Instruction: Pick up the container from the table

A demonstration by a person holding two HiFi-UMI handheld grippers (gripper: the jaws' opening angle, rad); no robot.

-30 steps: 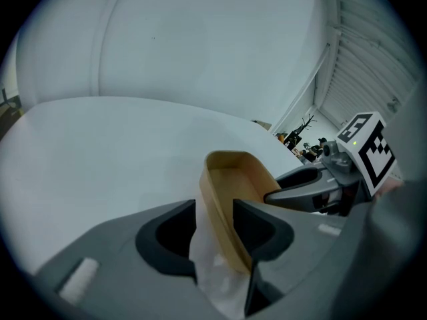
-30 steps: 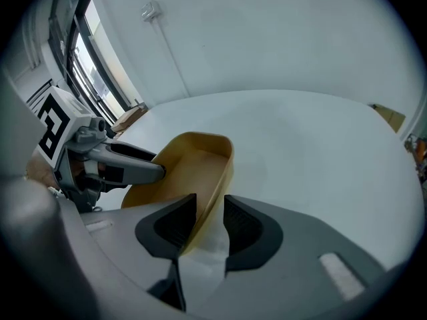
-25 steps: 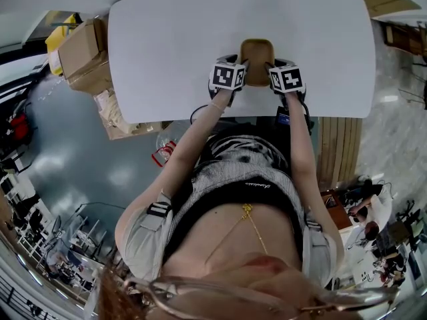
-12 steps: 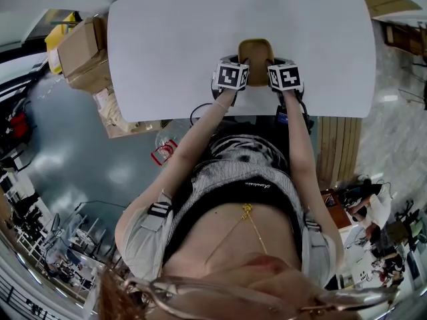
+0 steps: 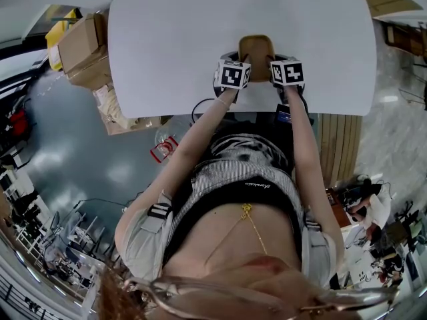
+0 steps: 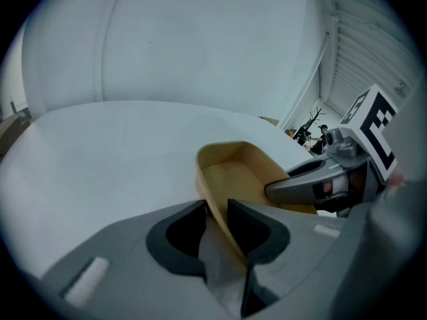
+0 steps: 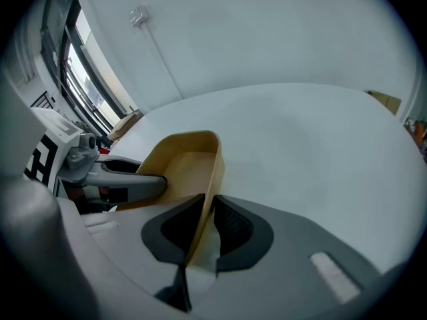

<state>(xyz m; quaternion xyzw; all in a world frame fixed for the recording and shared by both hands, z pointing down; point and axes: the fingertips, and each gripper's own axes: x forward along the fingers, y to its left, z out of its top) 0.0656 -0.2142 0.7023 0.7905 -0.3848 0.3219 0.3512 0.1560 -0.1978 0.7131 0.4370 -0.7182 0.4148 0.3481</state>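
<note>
A tan, shallow container (image 5: pixel 256 47) sits near the front edge of the white table (image 5: pixel 167 45), between my two grippers. My left gripper (image 5: pixel 241 60) is shut on the container's left wall; in the left gripper view that wall (image 6: pixel 223 179) runs between the dark pads of the left gripper (image 6: pixel 217 213). My right gripper (image 5: pixel 273 60) has just been closing and is now shut on the right wall; the container (image 7: pixel 187 165) passes edge-on between the right gripper (image 7: pixel 209 209) pads. Each gripper view shows the other gripper across the container: the right gripper (image 6: pixel 313 185) and the left gripper (image 7: pixel 127 185).
Cardboard boxes (image 5: pixel 80 49) are stacked on the floor off the table's left side. Wooden boards (image 5: pixel 339 152) lie at the right. The table's front edge (image 5: pixel 200 115) runs just behind the grippers, and the person's arms reach over it.
The left marker cube has shifted a little to the right, closer to the container. Both cubes and the container sit slightly higher in the head view than before.
</note>
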